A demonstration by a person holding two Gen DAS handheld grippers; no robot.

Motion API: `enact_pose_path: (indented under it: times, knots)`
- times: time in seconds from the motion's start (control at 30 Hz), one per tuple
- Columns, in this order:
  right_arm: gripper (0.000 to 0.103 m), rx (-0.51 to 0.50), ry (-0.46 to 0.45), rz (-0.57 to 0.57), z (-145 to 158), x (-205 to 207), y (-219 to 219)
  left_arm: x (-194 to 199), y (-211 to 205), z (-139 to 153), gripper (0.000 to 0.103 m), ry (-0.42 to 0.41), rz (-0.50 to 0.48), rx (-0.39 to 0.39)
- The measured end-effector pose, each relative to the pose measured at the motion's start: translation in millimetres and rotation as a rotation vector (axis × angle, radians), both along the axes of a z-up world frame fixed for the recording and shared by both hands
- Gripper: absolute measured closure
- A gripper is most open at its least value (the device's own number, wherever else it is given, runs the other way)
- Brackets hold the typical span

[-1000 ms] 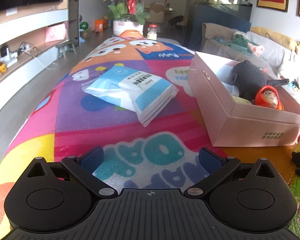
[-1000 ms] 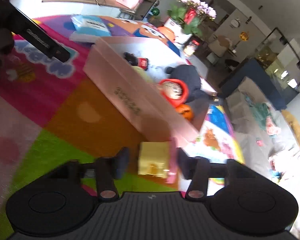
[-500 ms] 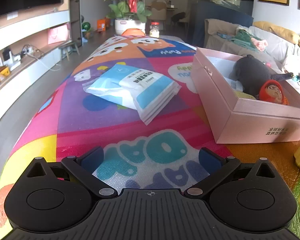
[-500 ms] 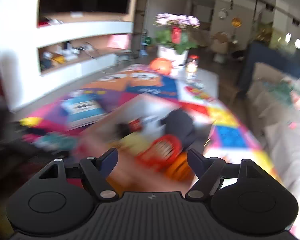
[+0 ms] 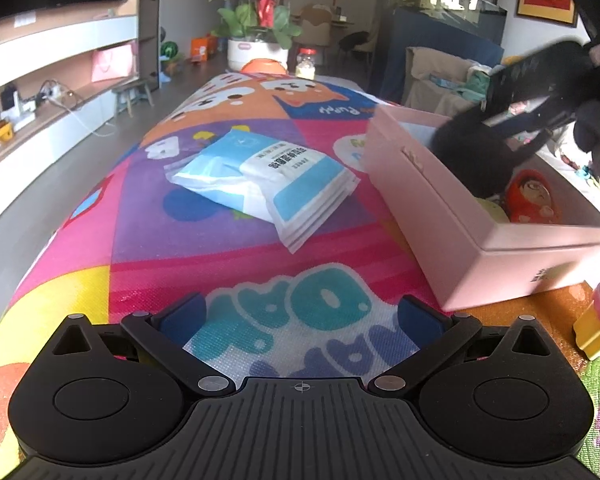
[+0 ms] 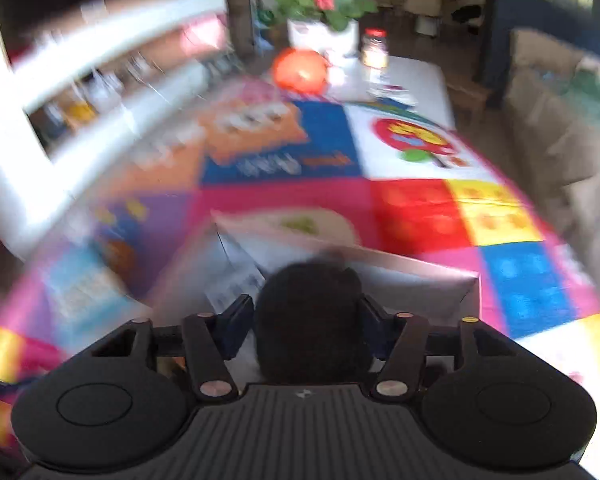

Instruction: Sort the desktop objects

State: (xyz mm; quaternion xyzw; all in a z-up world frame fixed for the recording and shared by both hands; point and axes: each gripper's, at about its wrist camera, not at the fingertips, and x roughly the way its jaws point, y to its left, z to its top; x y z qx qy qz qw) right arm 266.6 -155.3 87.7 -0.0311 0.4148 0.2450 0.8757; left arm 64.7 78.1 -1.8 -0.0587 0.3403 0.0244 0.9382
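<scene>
Jaws of the right gripper [image 6: 306, 322] have just closed on the black plush toy [image 6: 308, 312] above the pink box [image 5: 452, 216]; the left gripper [image 5: 300, 316] hovers spread wide over the colourful mat [image 5: 204, 248], holding nothing.

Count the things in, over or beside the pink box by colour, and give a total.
Black: 1, the plush
Red: 1, the doll
Yellow: 2, a pale item inside the box and a block beside it
Total: 4
</scene>
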Motion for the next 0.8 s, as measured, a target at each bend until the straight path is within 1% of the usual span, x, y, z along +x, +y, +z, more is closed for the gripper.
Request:
enact_pose_path:
  times: [0.03, 0.07, 0.1, 0.17, 0.2, 0.23, 0.3, 0.33, 0.4, 0.47, 0.57, 0.63, 0.73, 0.8]
  knots:
    - [0.046, 0.057, 0.023, 0.006, 3, 2, -7, 0, 0, 0, 0.000, 0.001, -0.001, 0.002]
    - [0.041, 0.079, 0.039, 0.003, 3, 4, -13, 0, 0, 0, 0.000, 0.001, -0.001, 0.002]
    - [0.034, 0.062, 0.033, -0.017, 4, 5, -18, 0, 0, 0, 0.000, 0.001, -0.001, 0.002]
    - [0.026, 0.015, -0.020, -0.080, 7, -1, -31, 0, 0, 0, 0.000, 0.001, -0.001, 0.002]
    - [0.024, 0.013, -0.036, -0.096, 10, -5, -39, 0, -1, 0, 0.000, 0.001, -0.001, 0.003]
    - [0.022, 0.026, -0.044, -0.109, 11, -10, -48, 0, -1, 0, 0.000, 0.002, -0.001, 0.004]
    - [0.012, 0.080, -0.061, -0.155, 19, -27, -72, 0, -2, 0, 0.000, 0.005, -0.002, 0.012]
    - [0.010, 0.105, -0.075, -0.177, 20, -37, -83, 1, -2, 0, 0.000, 0.007, -0.002, 0.016]
    - [0.001, 0.131, -0.107, -0.229, 21, -56, -104, 1, -3, 0, 0.000, 0.012, -0.003, 0.024]
    - [0.000, 0.129, -0.139, -0.271, 14, -72, -118, 2, -4, -1, 0.000, 0.016, -0.004, 0.035]
    - [0.000, 0.093, -0.174, -0.320, -1, -96, -131, 4, -5, 0, 0.000, 0.021, -0.007, 0.045]
    - [0.000, 0.102, -0.170, -0.333, -13, -111, -138, 4, -2, 2, 0.000, 0.009, -0.016, 0.020]
    - [0.000, 0.151, -0.146, -0.350, -30, -135, -148, 7, 9, 13, 0.000, -0.069, -0.014, -0.059]
    - [0.000, 0.163, -0.142, -0.373, -43, -150, -149, 18, 12, 23, 0.000, -0.099, 0.007, -0.062]
